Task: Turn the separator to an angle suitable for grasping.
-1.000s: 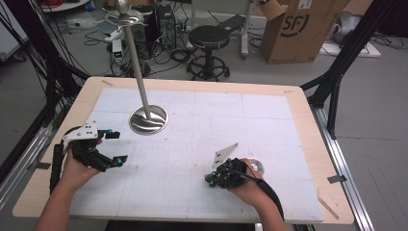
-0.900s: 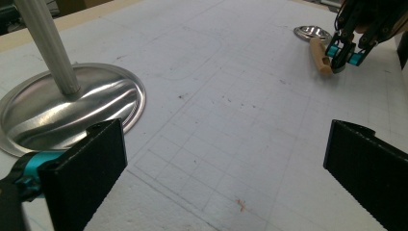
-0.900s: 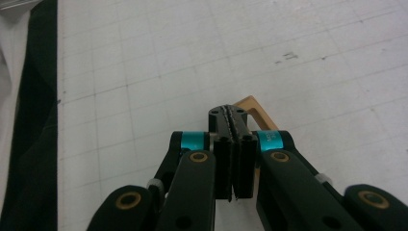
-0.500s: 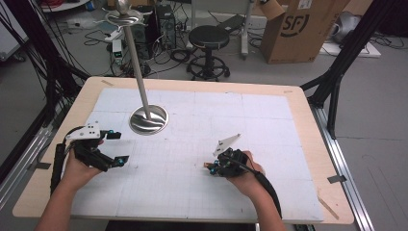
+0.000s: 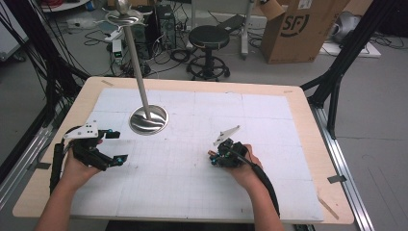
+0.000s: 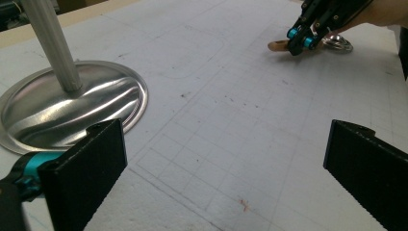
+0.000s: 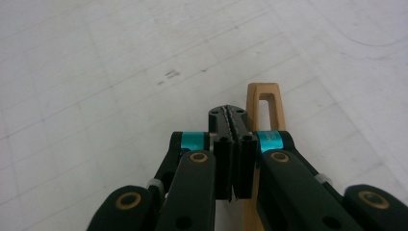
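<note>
Right claw [image 7: 233, 144], jaws pressed together and holding nothing visible, sits over a wooden clip-like piece [image 7: 263, 103] lying flat on the desk [image 5: 192, 183], long axis along the jaws. Left claw [image 5: 103, 147] gapes, well apart.

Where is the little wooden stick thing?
The wooden handle lies on the white mat, right under the shut right gripper. In the left gripper view its tip pokes out beside that gripper, right of the metal stand.

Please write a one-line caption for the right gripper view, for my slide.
The right gripper, jaws shut, poised above a wooden handle lying on the white gridded mat.
</note>
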`<state>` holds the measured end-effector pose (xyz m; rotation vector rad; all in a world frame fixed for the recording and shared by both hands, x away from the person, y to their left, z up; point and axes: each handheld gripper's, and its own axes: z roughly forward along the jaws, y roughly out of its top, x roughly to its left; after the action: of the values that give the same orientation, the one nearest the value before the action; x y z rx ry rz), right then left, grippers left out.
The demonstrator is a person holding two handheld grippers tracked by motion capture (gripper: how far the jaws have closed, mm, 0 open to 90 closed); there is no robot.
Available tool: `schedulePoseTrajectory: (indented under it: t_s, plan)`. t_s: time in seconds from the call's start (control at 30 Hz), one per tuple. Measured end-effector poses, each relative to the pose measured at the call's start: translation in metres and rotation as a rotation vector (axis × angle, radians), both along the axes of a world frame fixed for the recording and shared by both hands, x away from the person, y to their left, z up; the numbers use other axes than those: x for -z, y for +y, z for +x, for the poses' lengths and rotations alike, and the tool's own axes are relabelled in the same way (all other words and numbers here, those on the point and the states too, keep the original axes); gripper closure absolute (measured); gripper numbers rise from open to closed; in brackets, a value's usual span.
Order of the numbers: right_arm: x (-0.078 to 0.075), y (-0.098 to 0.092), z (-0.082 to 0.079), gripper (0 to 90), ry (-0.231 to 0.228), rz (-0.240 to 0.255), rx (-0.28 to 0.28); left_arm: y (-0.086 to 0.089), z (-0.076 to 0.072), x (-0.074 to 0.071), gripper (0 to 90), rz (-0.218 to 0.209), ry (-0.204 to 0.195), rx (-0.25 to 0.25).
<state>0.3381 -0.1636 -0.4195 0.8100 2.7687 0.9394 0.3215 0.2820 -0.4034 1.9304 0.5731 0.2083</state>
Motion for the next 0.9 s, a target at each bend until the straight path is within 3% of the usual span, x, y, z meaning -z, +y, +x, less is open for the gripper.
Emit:
schedulePoseTrajectory:
  t_s: [0.37, 0.53, 0.67, 0.77, 0.9]
  plan:
    - [0.003, -0.011, 0.011, 89.1, 0.015, 0.010, 0.076, -0.001, 0.000, 0.001, 1.8, 0.004, 0.004, 0.004]
    - [0.000, -0.014, 0.011, 89.1, 0.008, 0.034, 0.076, -0.002, 0.001, 0.002, 1.9, 0.010, 0.009, 0.011]
    - [-0.006, -0.016, 0.004, 81.1, -0.002, 0.075, 0.064, -0.002, 0.000, 0.002, 1.9, 0.004, 0.014, 0.013]
    - [-0.016, -0.022, -0.005, 71.3, -0.034, 0.112, 0.074, -0.001, 0.000, 0.001, 1.9, -0.004, 0.011, 0.010]
    - [-0.027, -0.031, -0.016, 65.2, -0.068, 0.146, 0.069, -0.001, 0.000, 0.000, 1.9, -0.011, 0.013, 0.015]
